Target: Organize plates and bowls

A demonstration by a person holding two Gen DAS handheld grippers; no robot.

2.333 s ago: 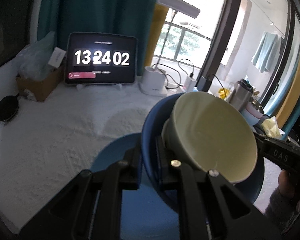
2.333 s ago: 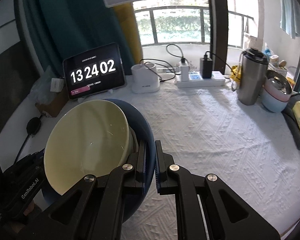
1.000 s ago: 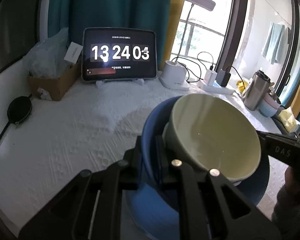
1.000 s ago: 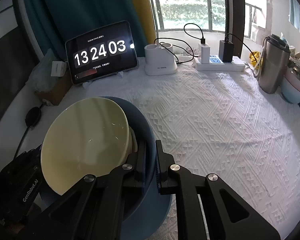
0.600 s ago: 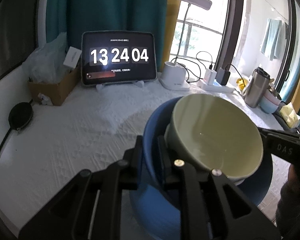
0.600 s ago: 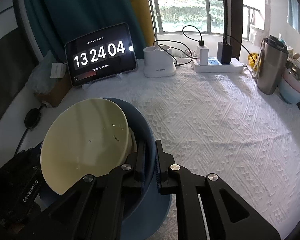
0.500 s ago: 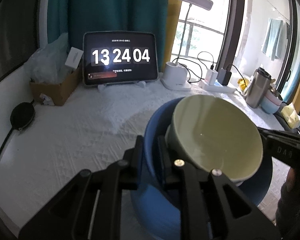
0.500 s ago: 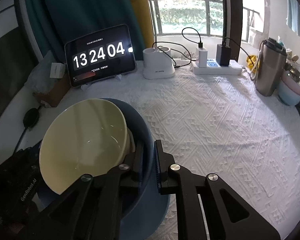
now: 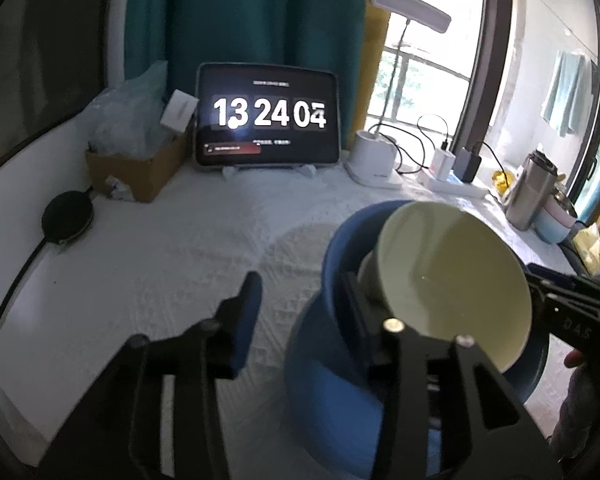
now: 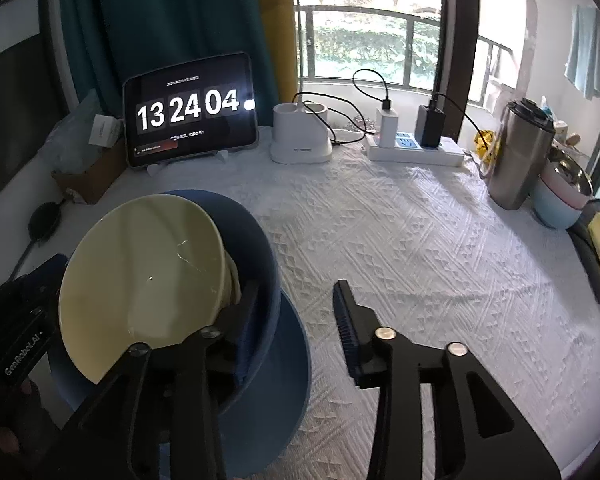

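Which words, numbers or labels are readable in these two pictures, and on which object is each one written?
"13 24 04": on the tablet screen, as a large clock.
"GenRobot.AI": on the body of the left claw, seen from the right wrist.
"DAS": on the body of the right claw, seen from the left wrist.
Small lines above and below the clock digits: too small to read.
Print on the white card in the box: too blurred to read.

glossy cream bowl [image 10: 140, 280] – matt blue bowl [image 10: 256, 248] – textured white cloth [image 10: 420, 248]
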